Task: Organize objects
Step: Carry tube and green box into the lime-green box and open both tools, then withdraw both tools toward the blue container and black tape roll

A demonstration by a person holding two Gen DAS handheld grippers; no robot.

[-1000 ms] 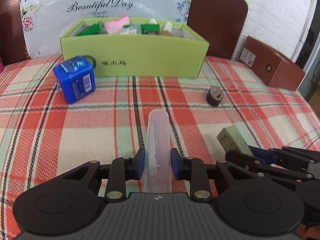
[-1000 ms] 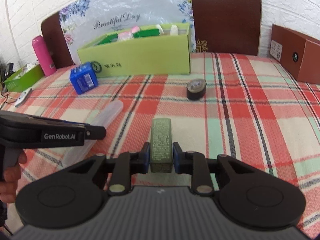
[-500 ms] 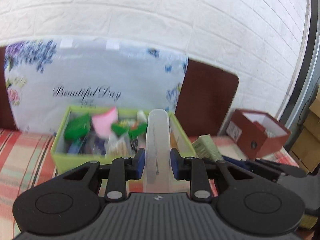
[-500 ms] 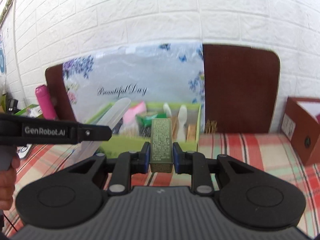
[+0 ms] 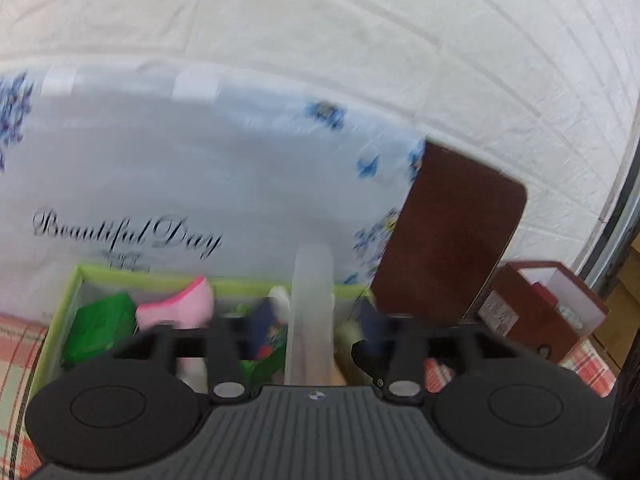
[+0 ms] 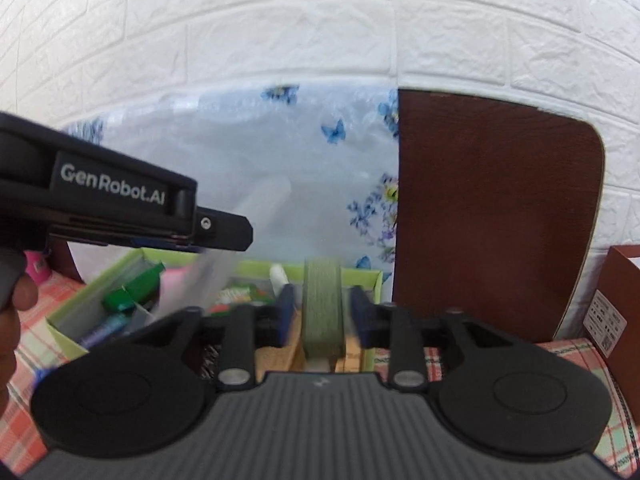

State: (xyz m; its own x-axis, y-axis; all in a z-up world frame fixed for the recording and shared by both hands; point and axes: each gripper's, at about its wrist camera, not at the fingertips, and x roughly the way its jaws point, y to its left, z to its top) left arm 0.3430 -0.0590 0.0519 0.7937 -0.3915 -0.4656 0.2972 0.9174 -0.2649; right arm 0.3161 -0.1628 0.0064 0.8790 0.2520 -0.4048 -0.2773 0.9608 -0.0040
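Hovering over the crowded lime cardboard box (image 6: pixel 374 280): left gripper (image 5: pixel 312 332) jaws just spreading off a frosted plastic tube (image 5: pixel 312 316), right gripper (image 6: pixel 322 312) jaws spreading off a textured olive carton (image 6: pixel 322 308).

I'm looking at a home room: a checked tablecloth (image 6: pixel 576 364) under a green box (image 5: pixel 60 312) of odds and ends, wooden chair backs (image 6: pixel 492 220) behind the box, white brick wall (image 6: pixel 320 20) beyond.

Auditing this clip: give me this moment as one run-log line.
left gripper: jaws just opened, clear tube between | right gripper: jaws just opened, green box between | both over lime bin
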